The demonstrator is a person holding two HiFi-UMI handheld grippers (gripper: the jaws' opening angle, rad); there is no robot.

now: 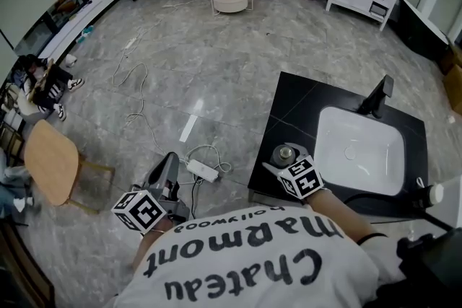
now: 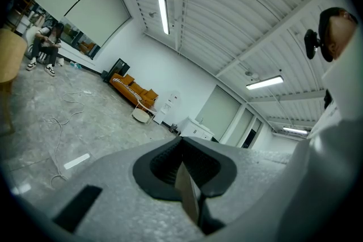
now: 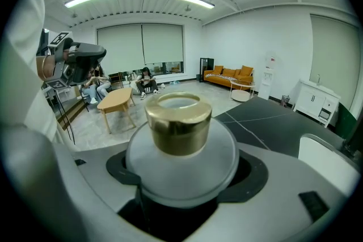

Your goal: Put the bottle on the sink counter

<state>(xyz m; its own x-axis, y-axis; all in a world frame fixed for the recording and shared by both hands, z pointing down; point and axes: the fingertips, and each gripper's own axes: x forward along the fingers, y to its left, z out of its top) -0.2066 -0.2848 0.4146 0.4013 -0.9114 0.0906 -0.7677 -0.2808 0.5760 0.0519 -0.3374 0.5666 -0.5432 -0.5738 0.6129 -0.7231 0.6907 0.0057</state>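
Bottle (image 3: 180,156), frosted body, gold cap (image 3: 178,121): clamped between the fingers of the right gripper (image 1: 289,164), at the lower-left corner of the black worktop (image 1: 296,101), left of the white sink basin (image 1: 359,148); whether its base touches cannot be told. Left gripper (image 2: 184,175): fingers closed together, empty, at lower left over the floor (image 1: 216,61). Judged remaining: set down, release

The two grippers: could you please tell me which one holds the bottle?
The right gripper: its jaws clamp the gold-capped bottle, while the left gripper is shut on nothing.
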